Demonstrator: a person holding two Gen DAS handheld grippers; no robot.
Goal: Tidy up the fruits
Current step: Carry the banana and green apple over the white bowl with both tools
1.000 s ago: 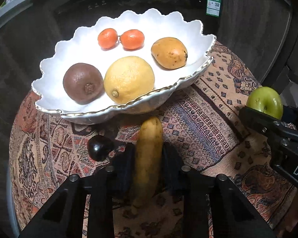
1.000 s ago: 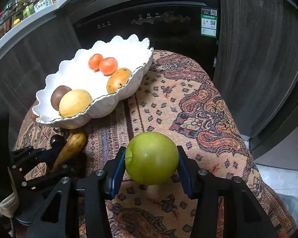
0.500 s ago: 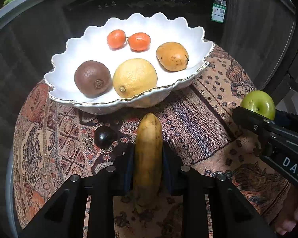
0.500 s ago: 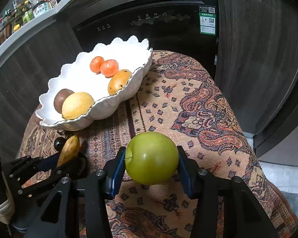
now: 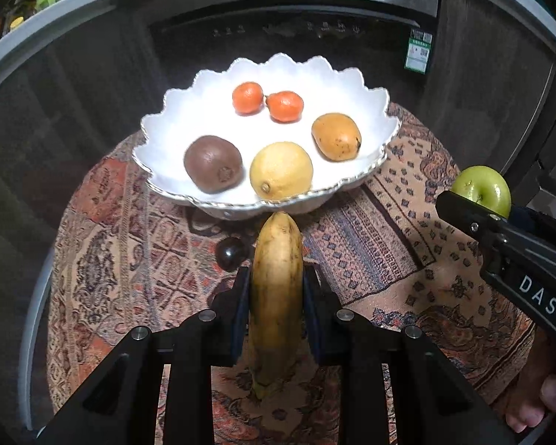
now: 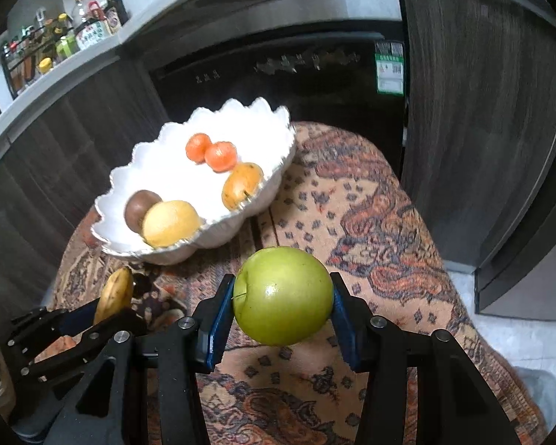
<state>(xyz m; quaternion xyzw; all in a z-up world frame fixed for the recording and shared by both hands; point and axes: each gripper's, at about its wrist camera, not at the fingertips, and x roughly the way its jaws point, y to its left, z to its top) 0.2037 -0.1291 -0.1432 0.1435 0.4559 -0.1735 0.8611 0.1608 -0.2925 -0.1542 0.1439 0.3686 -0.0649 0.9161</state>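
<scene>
Kiwi (image 6: pixel 139 205) half behind lemon (image 6: pixel 170 222), bottle labels (image 6: pixel 92 35) unreadable

- The white letters "DAS" stand on the black body of the right gripper (image 5: pixel 463 200), at the right edge of the left wrist view; the word is cut off by the frame.
- A green and white sticker (image 5: pixel 418 55) sits on the dark appliance front (image 5: pixel 278 48) behind the table; its print is too small to read.
- A row of pale control markings (image 5: pixel 285 29) runs along the top of that appliance front, too blurred to read.
- Bottles (image 6: pixel 92 26) on the counter carry labels, but no word on them can be made out.
</scene>
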